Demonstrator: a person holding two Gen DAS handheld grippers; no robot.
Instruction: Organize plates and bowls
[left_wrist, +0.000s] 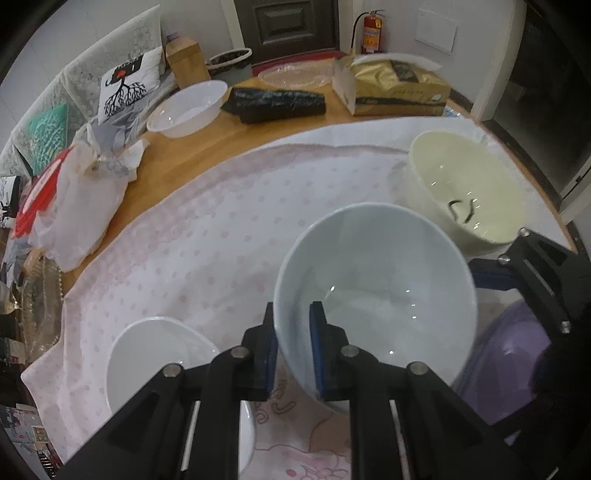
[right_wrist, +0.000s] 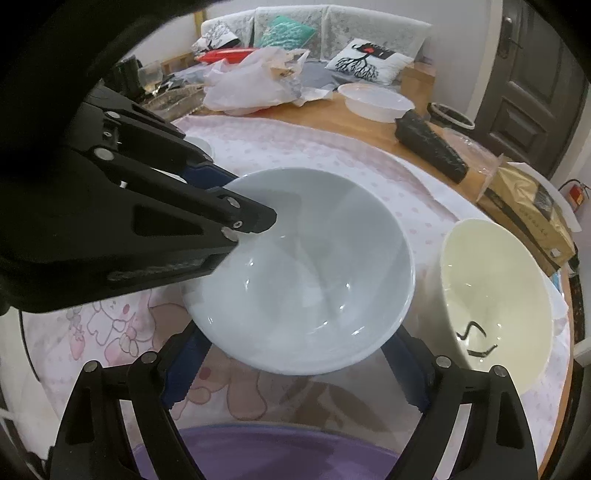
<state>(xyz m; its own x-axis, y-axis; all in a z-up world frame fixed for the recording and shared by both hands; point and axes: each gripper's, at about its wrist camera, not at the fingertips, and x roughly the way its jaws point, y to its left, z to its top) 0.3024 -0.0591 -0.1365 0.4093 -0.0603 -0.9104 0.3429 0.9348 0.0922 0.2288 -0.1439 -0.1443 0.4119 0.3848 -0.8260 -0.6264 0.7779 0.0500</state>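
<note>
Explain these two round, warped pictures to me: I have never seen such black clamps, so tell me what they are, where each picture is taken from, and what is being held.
No robot here: a person holds a two-finger clamp in each hand, each with a wide-angle camera looking along its fingers. One picture looks along the left gripper, the other along the right gripper.

The left gripper pinches the rim of a pale blue-white bowl, one finger inside, one outside. The right gripper stands open, its fingers either side of that bowl, low near its base.

On the pink dotted cloth also stand a cream bowl and a smaller white bowl. Something purple lies nearest, too blurred to name. Bags and boxes sit beyond.
</note>
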